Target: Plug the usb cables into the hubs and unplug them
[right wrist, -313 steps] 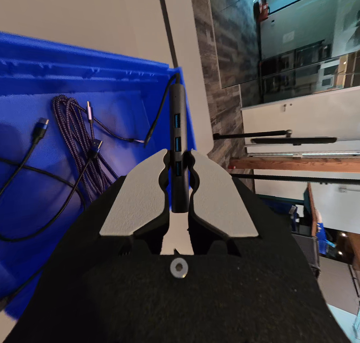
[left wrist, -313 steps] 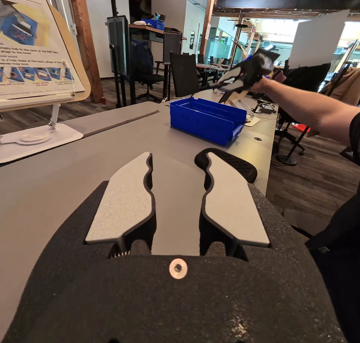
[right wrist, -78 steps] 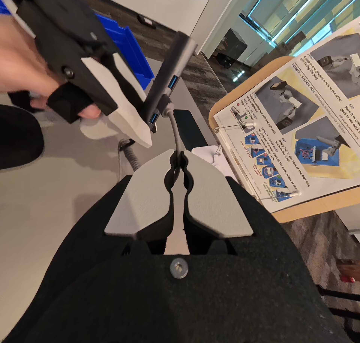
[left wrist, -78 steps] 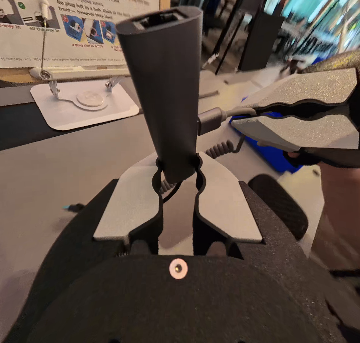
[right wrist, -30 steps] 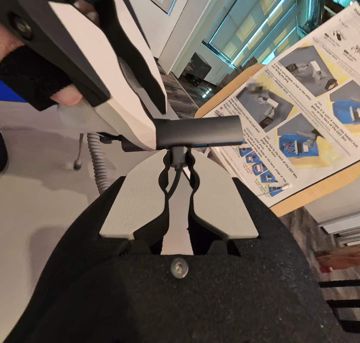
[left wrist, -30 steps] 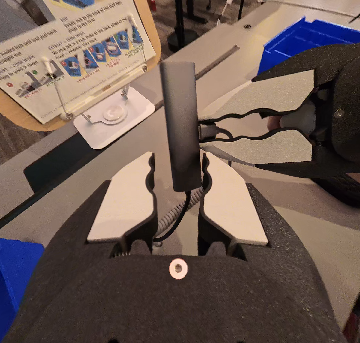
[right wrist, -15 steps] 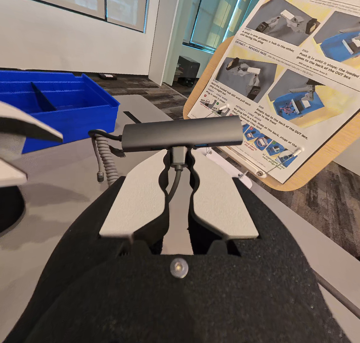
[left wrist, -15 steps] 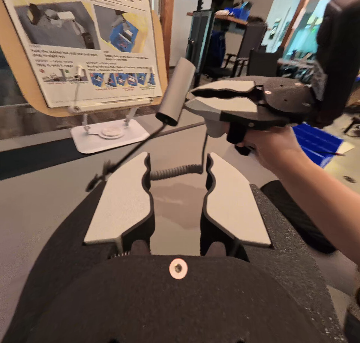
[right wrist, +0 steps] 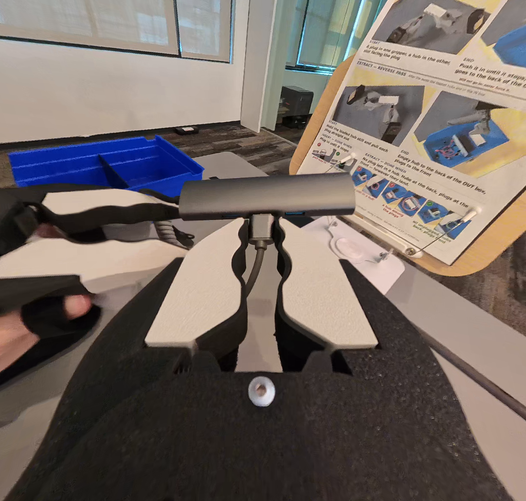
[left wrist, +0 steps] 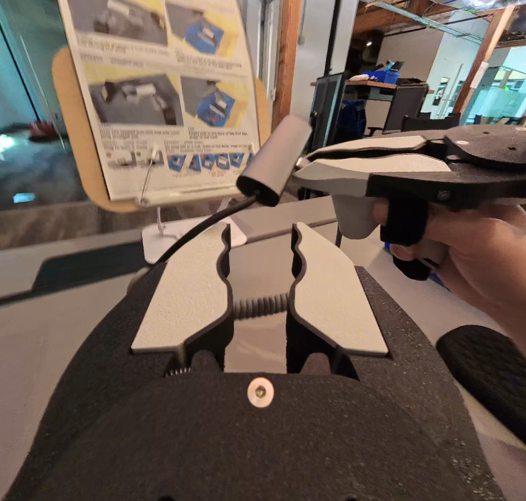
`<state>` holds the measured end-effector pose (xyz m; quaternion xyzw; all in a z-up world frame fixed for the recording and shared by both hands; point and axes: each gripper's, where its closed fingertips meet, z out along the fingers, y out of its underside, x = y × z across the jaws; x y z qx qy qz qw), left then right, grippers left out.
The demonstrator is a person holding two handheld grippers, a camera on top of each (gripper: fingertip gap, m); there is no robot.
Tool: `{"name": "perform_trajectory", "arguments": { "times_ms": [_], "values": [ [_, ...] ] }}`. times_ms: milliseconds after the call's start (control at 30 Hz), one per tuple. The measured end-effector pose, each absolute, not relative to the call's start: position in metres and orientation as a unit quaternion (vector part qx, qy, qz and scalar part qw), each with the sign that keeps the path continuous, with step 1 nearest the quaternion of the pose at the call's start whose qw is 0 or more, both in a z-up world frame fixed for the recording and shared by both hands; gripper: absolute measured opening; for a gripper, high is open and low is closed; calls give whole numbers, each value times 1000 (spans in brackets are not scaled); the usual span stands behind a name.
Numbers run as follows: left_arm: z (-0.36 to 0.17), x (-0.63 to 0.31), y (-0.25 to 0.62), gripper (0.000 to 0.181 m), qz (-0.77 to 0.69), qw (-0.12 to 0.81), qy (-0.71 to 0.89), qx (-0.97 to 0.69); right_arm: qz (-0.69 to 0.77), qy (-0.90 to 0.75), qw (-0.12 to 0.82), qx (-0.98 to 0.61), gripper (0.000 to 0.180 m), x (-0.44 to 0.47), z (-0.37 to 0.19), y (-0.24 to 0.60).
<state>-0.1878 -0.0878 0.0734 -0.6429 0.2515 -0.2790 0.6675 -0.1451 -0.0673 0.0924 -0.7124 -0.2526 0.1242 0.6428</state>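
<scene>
A dark grey USB hub (right wrist: 267, 195) hangs crosswise in the air on a grey USB plug (right wrist: 260, 231). My right gripper (right wrist: 261, 225) is shut on that plug, whose cable runs back between the fingers. In the left wrist view the hub (left wrist: 273, 160) tilts up at the tip of the right gripper (left wrist: 301, 163), and its own black lead (left wrist: 199, 225) droops left. My left gripper (left wrist: 260, 228) is open and empty, just below the hub. A grey coiled cable (left wrist: 260, 306) crosses between its fingers. The left gripper (right wrist: 168, 227) also shows at the left of the right wrist view.
A blue divided bin (right wrist: 113, 163) stands on the grey table (left wrist: 57, 330) at the far left of the right wrist view. An instruction board (left wrist: 159, 89) on a white stand (left wrist: 159, 245) is close behind the hub. A black pad (left wrist: 484, 359) lies at the right. Across from one pair of fingers to the other is roughly 6 cm.
A second ago my left gripper held the hub; it has let go and stands open. The hub now hangs only on the plug in my right gripper. The grippers have drawn closer since.
</scene>
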Motion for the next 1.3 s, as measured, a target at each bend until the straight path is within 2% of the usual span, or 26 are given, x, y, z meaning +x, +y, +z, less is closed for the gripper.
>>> {"name": "perform_trajectory", "arguments": {
  "times_ms": [200,400,667,1000,1300],
  "values": [
    [85,-185,-82,45,-205,733,254,-597,197,-235,615,-726,17,-150,99,-74],
    [102,-179,-88,48,-304,736,230,-560,222,-252,587,-737,17,-156,96,-80],
    [113,-184,-98,42,-303,762,259,-511,222,-285,561,-745,17,-161,88,-86],
    [108,-183,-98,36,-207,777,334,-491,151,-332,535,-762,16,-161,76,-87],
    [94,-175,-94,32,-237,724,375,-529,110,-347,503,-784,16,-161,67,-85]
  ]
}}
